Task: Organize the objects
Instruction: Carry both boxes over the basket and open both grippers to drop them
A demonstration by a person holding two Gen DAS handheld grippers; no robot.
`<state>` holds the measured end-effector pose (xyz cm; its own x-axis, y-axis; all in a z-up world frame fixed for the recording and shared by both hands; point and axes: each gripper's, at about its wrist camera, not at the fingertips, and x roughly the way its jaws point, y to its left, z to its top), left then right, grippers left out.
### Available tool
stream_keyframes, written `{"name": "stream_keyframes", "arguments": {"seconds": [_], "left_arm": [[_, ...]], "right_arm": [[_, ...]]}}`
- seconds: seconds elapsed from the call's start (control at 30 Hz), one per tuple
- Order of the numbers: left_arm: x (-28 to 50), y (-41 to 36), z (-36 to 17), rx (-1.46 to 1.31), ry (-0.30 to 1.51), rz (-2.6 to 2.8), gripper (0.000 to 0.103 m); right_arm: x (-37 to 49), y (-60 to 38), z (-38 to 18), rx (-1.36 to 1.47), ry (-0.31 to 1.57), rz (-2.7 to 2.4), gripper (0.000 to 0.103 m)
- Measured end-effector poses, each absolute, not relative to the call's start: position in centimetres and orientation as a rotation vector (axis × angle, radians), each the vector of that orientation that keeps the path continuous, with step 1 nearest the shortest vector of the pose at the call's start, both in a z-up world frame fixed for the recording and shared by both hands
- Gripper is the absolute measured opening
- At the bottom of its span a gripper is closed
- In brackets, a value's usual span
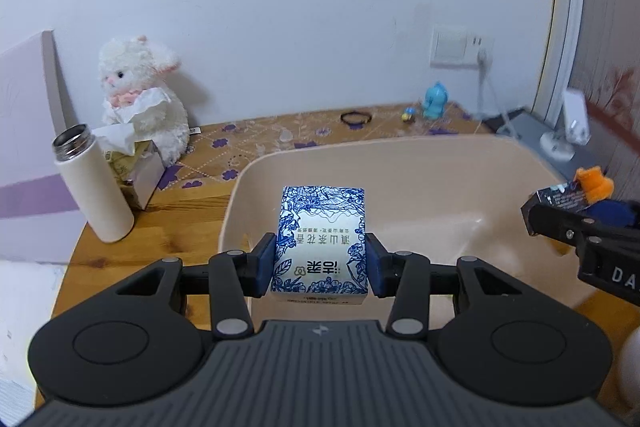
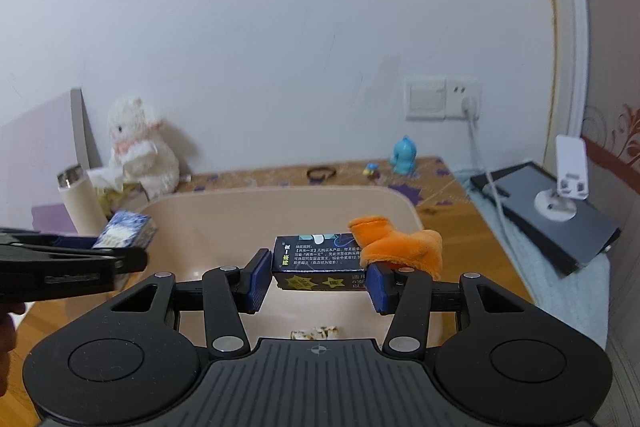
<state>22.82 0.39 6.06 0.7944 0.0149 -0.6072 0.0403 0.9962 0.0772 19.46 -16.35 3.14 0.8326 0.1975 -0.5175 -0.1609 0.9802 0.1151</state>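
My left gripper (image 1: 321, 263) is shut on a blue-and-white tissue pack (image 1: 322, 239) and holds it over the left part of a beige plastic basin (image 1: 440, 163). My right gripper (image 2: 318, 273) is shut on a small dark box (image 2: 318, 257) with an orange plush piece (image 2: 400, 247) lying on its right end, above the same basin (image 2: 280, 199). The right gripper with the box shows at the right edge of the left wrist view (image 1: 560, 211). The left gripper with the tissue pack (image 2: 126, 229) shows at the left of the right wrist view.
On the wooden table stand a white steel bottle (image 1: 94, 183), a tissue box (image 1: 136, 167), a white plush lamb (image 1: 140, 95), a black hair band (image 1: 356, 117) and a blue figurine (image 1: 436, 101). A dark tablet with a white stand (image 2: 560, 203) lies at the right. Small crumbs (image 2: 316, 333) lie in the basin.
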Motion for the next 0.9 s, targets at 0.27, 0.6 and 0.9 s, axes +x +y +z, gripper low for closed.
{"name": "stream_keyframes", "arguments": {"seconds": [0.27,0.6,0.9], "left_arm": [[25.9,-0.6,1.6,0.163,0.766,-0.008,0.048],[25.0,-0.1,2.8,0.139,0.717,0.004,0.050],[22.2,0.9,5.3,0.126,0.672,0.016,0.073]], "right_arm": [[21.9,-14.8,0.5,0.015,0.684,0.193,0.046],[22.1,-14.3,0.1,-0.001,0.732,0.208,0.059],[18.3,-15.0,3.2,0.010,0.623,0.185,0.076]]}}
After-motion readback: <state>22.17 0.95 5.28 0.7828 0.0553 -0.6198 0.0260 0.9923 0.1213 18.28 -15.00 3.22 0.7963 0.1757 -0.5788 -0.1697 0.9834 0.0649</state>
